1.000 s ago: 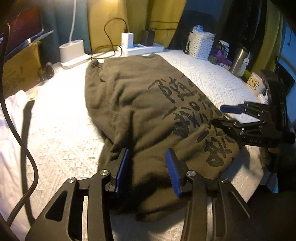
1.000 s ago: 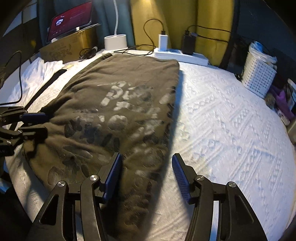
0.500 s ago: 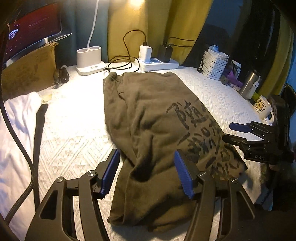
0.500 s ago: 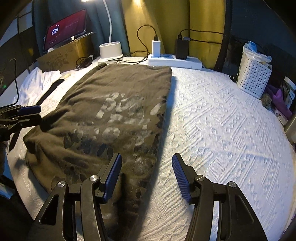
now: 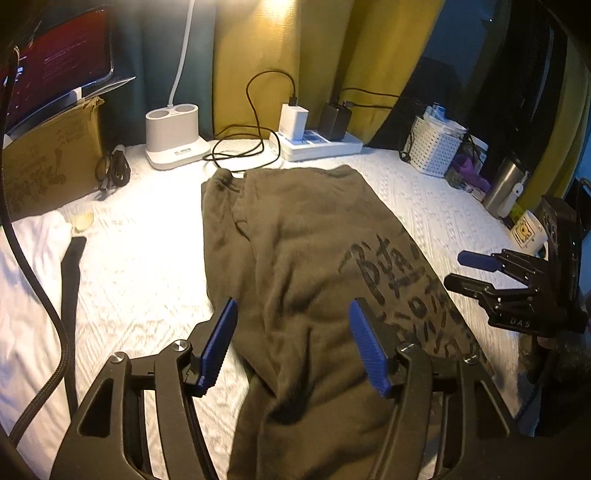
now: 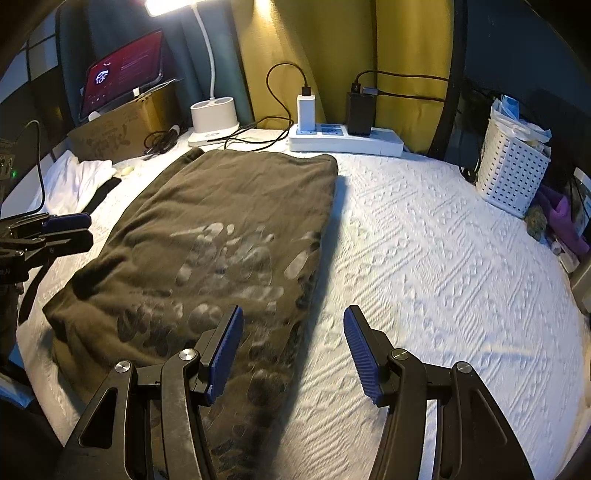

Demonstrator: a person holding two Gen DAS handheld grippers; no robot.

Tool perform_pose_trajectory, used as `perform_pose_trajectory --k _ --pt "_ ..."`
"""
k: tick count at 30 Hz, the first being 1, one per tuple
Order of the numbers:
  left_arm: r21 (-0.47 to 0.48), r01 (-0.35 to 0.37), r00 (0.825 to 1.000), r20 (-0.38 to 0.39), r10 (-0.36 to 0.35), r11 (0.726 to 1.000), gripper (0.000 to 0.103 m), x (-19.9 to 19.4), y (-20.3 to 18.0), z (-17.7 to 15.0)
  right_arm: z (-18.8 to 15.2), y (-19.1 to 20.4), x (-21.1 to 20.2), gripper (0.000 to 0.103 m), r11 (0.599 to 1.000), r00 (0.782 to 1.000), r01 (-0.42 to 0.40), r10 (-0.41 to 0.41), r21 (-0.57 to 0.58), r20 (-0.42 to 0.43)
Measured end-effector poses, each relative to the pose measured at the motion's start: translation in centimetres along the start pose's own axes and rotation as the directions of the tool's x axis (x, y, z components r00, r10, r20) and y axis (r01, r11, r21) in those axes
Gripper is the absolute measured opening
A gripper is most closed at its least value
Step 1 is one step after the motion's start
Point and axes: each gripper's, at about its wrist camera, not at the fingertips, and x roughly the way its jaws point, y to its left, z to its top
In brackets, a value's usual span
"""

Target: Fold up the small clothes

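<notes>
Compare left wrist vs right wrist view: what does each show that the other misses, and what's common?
Left wrist only: a steel tumbler and a printed mug at the far right, plus the olive shirt's folded-over left edge.

Right wrist only: the broad bare stretch of white bedspread right of the shirt, and a lit lamp head.

Both: the olive shirt, power strip, white basket, red-lit screen, cardboard box. Left gripper is opening with nothing gripped; right gripper is open.
</notes>
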Motion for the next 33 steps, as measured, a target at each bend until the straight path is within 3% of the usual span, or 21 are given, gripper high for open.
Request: perform_pose_trajectory --k 6,16,18,19,20,24,26,29,33 --pt "-0.067 0.005 1.000 0.003 -0.005 0.998 0.069 1.8 1.6 1.7 1.1 -1.0 1.2 0.059 1.000 1.000 0.002 -0.002 0.011 -0.005" --pt "-0.090 -0.013 0.999 -0.032 0.010 0.996 0.070 5.8 4.2 4.3 3.7 -3.5 3.7 0.059 0.999 1.000 0.026 -0.026 0.036 -0.003" --pt "-0.094 -0.017 0.999 -0.049 0.013 0.995 0.070 6.8 4.8 4.7 4.2 -3.9 4.3 0.063 0.999 1.000 0.031 -0.031 0.042 0.002" --pt "-0.096 -0.019 0.998 -0.056 0.014 0.995 0.071 7.2 5.0 4.9 4.5 -4.1 4.6 0.072 0.998 0.999 0.036 -0.036 0.046 0.003" --pt "-0.098 -0.015 0.998 -0.060 0.009 0.995 0.071 7.6 5.2 5.0 4.7 -4.2 4.9 0.074 0.998 0.999 0.037 -0.037 0.049 0.005" --pt "-0.097 0.000 0.997 -0.079 -0.008 0.995 0.077 8.9 5.3 5.2 5.7 -4.4 5.9 0.074 0.998 1.000 0.023 -0.024 0.052 0.012" --pt "-0.079 0.021 0.994 -0.108 -0.029 0.997 0.077 9.7 4.8 5.2 6.0 -4.6 6.5 0.074 0.998 1.000 0.021 -0.022 0.057 0.010" --pt "0.029 0.015 0.992 -0.128 -0.011 0.999 0.079 10.4 2.7 5.3 6.3 -5.2 7.5 0.074 0.997 1.000 0.006 -0.006 0.080 -0.001" --pt "0.078 -0.001 0.992 -0.122 0.010 0.997 0.087 11.1 2.0 5.3 6.4 -5.5 8.4 0.074 0.995 0.999 -0.036 0.036 0.094 0.006"
